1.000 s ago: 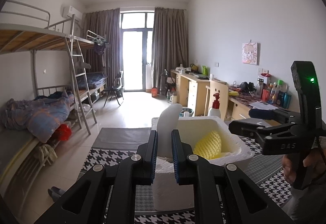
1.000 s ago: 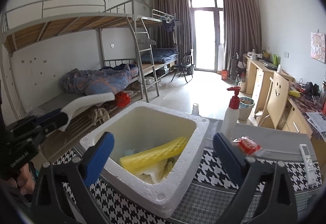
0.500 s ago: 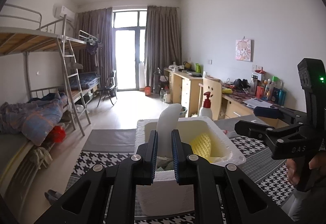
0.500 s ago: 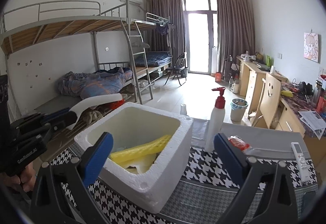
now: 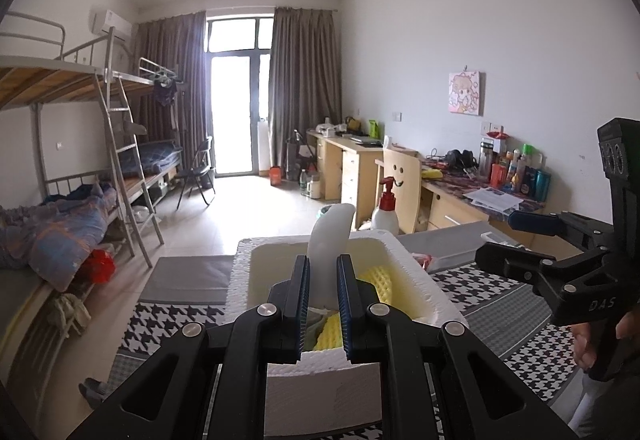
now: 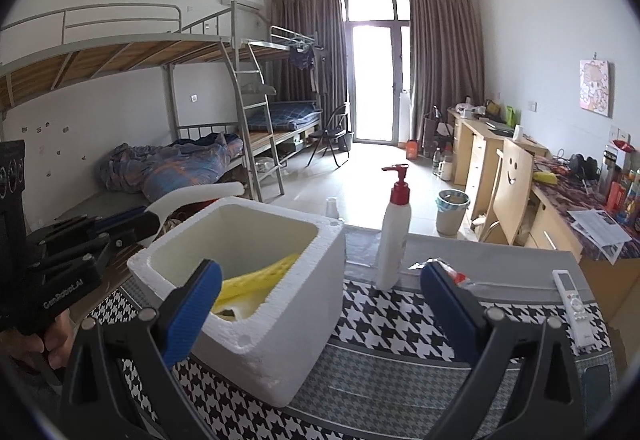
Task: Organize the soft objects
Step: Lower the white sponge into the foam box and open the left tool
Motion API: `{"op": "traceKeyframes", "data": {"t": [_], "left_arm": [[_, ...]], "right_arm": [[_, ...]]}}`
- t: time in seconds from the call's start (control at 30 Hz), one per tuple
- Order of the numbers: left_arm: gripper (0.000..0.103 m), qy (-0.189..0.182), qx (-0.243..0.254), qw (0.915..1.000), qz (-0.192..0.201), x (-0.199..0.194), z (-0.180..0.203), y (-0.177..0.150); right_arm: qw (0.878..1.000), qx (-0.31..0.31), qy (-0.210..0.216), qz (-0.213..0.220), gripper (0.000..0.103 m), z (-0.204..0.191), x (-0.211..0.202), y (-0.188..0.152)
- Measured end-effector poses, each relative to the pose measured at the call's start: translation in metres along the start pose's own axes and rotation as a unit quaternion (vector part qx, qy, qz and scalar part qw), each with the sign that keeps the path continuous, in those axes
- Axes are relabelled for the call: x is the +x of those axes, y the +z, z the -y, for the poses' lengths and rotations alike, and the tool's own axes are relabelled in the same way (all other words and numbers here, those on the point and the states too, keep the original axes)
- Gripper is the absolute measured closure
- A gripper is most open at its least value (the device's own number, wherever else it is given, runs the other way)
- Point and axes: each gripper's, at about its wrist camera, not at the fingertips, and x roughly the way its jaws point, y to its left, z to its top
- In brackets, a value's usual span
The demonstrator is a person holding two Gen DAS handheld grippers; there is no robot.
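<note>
My left gripper [image 5: 322, 276] is shut on a curved white foam strip [image 5: 329, 240] and holds it above the near edge of a white styrofoam box [image 5: 428, 288]. The strip also shows in the right wrist view [image 6: 192, 197], sticking out over the box's left rim [image 6: 280, 292]. Yellow egg-crate foam [image 5: 376, 278] lies inside the box, also seen in the right wrist view [image 6: 256, 276]. My right gripper [image 6: 320, 292] is open and empty, to the right of the box, and shows in the left wrist view [image 5: 524, 240].
The box stands on a houndstooth tablecloth [image 6: 392, 324]. A white pump bottle with a red top [image 6: 394, 228], a red-and-clear packet [image 6: 456, 276] and a white remote [image 6: 572, 304] lie behind and right of the box. Bunk beds [image 6: 200, 160] stand left, desks [image 6: 520, 176] right.
Both grippers have drawn back from the box, which now looks smaller and lower. The left gripper still holds the white strip; the right one stays open.
</note>
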Motion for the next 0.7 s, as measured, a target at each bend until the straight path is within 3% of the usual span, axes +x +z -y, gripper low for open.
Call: {"op": "traceKeyframes", "data": {"t": [0.53,0.63,0.7], "left_arm": [[0.082,0.008,-0.007,0.9996,-0.026,0.027,0.002,0.002],[0.062,0.015,-0.015,0.9990,-0.039,0.034,-0.001,0.001],[0.030,0.020,-0.023,0.9989,-0.037,0.033,-0.004,0.000]], "right_arm": [[1.000,0.010,-0.010,-0.007,0.002,0.016,0.000,-0.009],[1.000,0.012,-0.011,-0.006,0.002,0.017,-0.001,-0.009],[1.000,0.012,-0.011,-0.006,0.002,0.018,-0.001,-0.009]]}}
